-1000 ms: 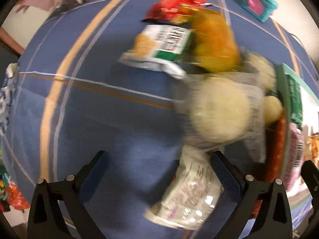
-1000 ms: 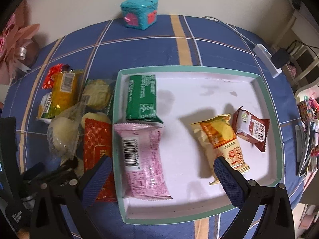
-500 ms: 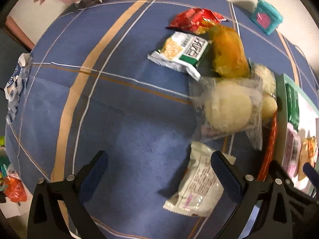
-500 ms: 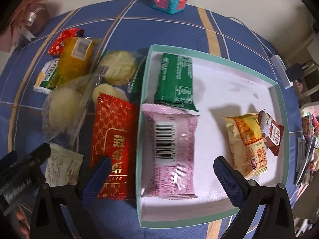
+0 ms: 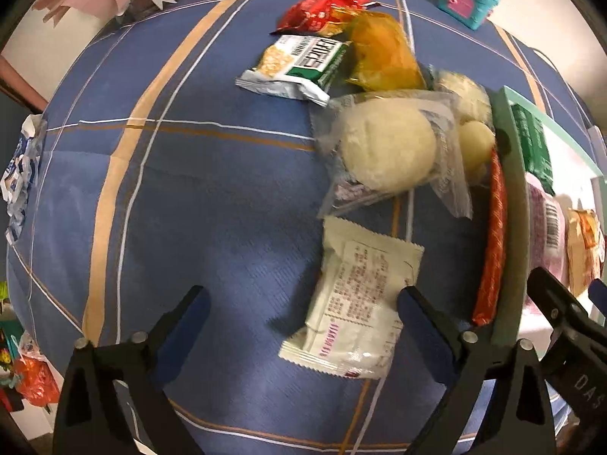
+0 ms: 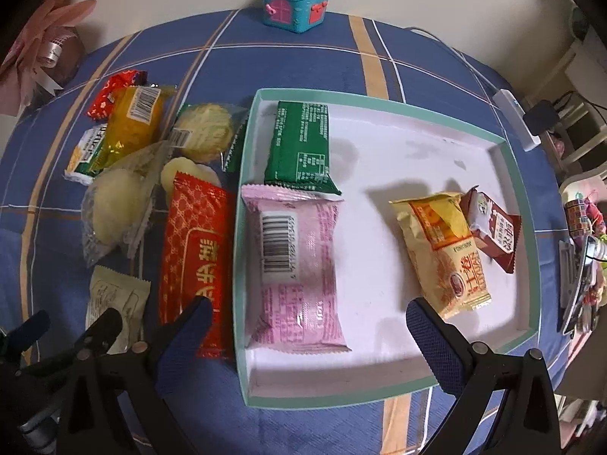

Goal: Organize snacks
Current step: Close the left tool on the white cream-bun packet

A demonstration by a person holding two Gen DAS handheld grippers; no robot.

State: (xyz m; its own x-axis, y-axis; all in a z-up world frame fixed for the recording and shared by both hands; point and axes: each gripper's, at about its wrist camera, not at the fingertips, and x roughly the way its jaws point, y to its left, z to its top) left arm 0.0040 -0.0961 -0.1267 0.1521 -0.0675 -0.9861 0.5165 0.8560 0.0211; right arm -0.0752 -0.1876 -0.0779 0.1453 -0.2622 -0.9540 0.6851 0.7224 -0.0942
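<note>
White snack packet [image 5: 356, 299], flat on the blue-clothed table [image 5: 189, 208] just left of the tray [image 6: 527, 265]: light, soft, crinkly, slippery film, best pinched across its middle; left tongs [image 5: 299, 299] closing, nothing gripped yet; right tongs [image 6: 305, 313] wide, empty.

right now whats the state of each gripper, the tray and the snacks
left gripper: closing, white packet not yet pinched
right gripper: open, empty, above the tray
tray: holds four packets, much floor bare
white packet: flat on the cloth, partly between the left fingers
red packet: outside, against the tray wall
bun bags: piled outside the tray
</note>
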